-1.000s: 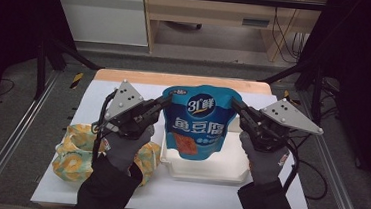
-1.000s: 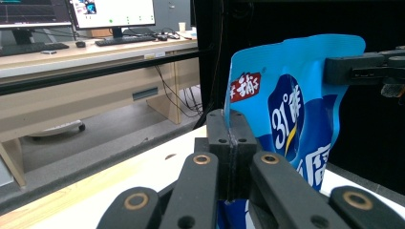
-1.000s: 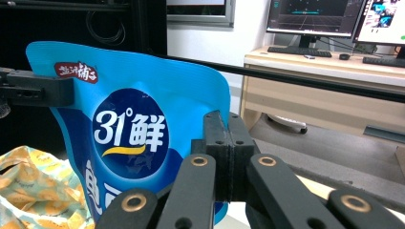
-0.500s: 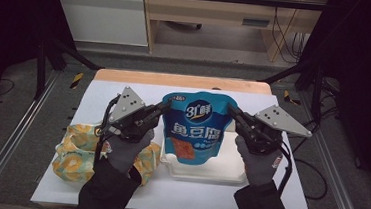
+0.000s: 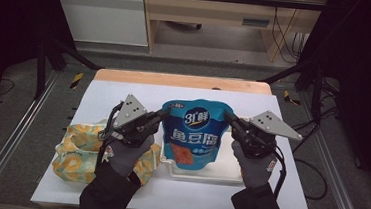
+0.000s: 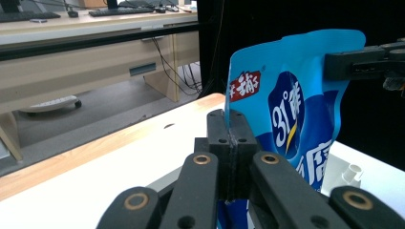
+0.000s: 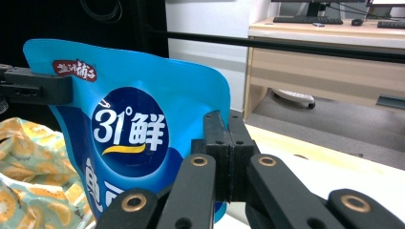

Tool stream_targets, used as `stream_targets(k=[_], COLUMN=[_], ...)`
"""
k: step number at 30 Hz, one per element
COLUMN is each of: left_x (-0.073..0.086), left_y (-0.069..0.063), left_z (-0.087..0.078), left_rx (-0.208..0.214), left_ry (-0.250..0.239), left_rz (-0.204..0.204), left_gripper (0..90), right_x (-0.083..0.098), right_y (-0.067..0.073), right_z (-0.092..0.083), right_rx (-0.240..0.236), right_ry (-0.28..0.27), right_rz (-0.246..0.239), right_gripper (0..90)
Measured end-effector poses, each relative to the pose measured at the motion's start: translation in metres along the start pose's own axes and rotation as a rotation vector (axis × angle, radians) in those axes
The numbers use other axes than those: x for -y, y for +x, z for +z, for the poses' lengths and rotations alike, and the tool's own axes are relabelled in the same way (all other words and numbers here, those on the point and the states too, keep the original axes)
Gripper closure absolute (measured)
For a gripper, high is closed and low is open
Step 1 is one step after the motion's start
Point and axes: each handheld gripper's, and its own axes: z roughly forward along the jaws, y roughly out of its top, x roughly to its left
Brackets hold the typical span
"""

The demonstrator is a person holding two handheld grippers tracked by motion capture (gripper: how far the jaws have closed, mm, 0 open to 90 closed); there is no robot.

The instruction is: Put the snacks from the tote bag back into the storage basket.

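High view first: the blue snack pouch (image 5: 194,133) hangs upright between two hand-held grippers, its bottom over the white tray (image 5: 228,172) on the white table (image 5: 286,197). Left gripper (image 5: 164,114) has its jaws pressed together on the pouch's left edge; right gripper (image 5: 227,117) pinches the right edge the same way. Just left of the tray lies a yellow-patterned snack bag (image 5: 77,148), partly under the gloved left hand (image 5: 125,152).

The blue snack pouch (image 5: 194,134) blocks the table's middle above the white tray (image 5: 228,172); a yellow-patterned bag (image 5: 77,147) crowds the left; the far strip lies open.
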Motion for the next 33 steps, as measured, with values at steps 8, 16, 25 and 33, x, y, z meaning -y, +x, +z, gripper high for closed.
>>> stream_targets(k=[8,16,25,33], left_x=[0.008,0.016,0.021,0.025], left_y=[0.001,0.001,0.001,0.0], left_z=[0.002,0.004,0.007,0.006], left_rx=[0.001,0.004,0.008,0.01], left_ry=[0.018,0.038,0.046,0.039], left_rz=[-0.003,-0.004,-0.006,-0.011], left_gripper=[90.0,89.9,89.9,89.9], right_x=[0.008,0.015,0.022,0.025], right_y=[0.002,0.002,0.002,0.002], right_z=[0.003,0.003,0.004,0.004], right_rx=[0.0,-0.001,0.006,0.004], right_ry=[0.022,0.038,0.051,0.055], right_rz=[0.009,0.006,0.006,0.008], right_gripper=[90.0,90.0,90.0,90.0])
